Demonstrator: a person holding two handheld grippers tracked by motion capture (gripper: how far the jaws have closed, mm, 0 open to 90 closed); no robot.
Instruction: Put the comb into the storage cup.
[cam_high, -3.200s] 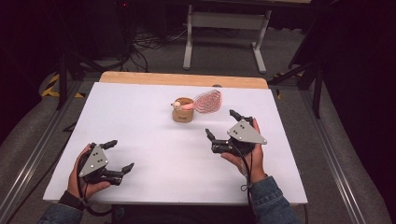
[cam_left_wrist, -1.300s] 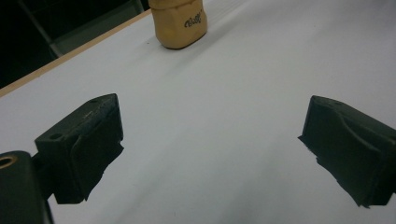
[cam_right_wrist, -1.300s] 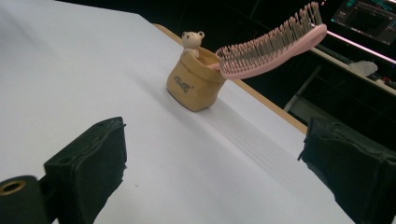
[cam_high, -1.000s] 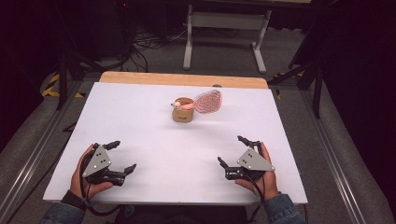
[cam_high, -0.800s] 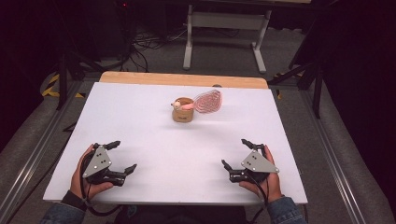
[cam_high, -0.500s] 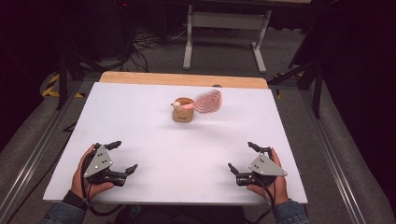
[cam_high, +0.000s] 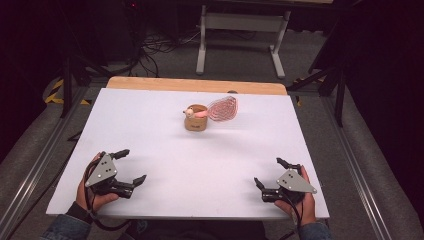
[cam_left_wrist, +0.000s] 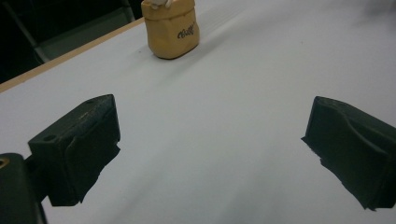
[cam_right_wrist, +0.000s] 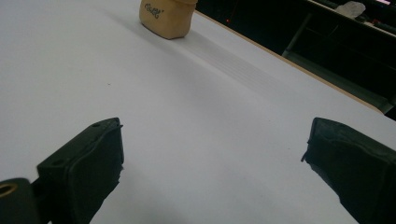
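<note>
Your left hand-held gripper (cam_high: 129, 172) and right hand-held gripper (cam_high: 276, 174) rest spread and empty at the near counter (cam_high: 150, 125) edge; the tan cup (cam_high: 195, 118) holding the pink whisk (cam_high: 222, 108) stands well ahead, between them, likely finished.

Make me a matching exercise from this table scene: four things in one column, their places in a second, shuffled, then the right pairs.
Things:
1. tan cup
2. pink whisk
3. left gripper
4. right gripper

Places:
A. near right corner of the white table
B. standing toward the table's far middle
C. near left corner of the table
D. leaning out of the cup

Pairs: 1-B, 2-D, 3-C, 4-A
</note>
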